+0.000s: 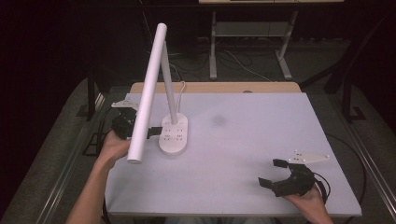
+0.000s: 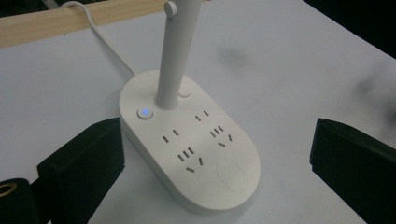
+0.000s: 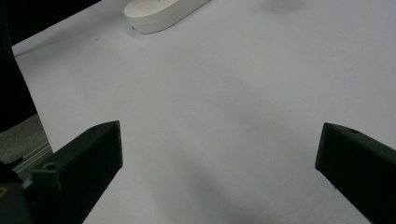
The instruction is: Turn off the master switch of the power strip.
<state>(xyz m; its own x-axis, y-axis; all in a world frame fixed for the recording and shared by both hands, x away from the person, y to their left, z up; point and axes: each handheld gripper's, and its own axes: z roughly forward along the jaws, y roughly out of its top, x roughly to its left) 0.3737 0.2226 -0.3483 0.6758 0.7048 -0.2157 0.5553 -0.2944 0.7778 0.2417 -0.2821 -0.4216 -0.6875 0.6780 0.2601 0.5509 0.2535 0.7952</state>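
Tipping is the risk: the left gripper (image 2: 215, 158), jaws apart beside the lamp (image 1: 173, 133), could knock its base and swing the long head. The right gripper (image 1: 276, 173), jaws also apart, rests well clear of the lamp.

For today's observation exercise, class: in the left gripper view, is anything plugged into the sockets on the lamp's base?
No, every socket slot on the lamp base is bare; only its own white cord trails away.

White lamp (image 1: 173, 133), blue-lit button (image 2: 145, 112), perhaps greyish table (image 1: 261, 135)

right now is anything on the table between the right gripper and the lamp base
No: in the high view, bare white table separates the right gripper from the lamp base.
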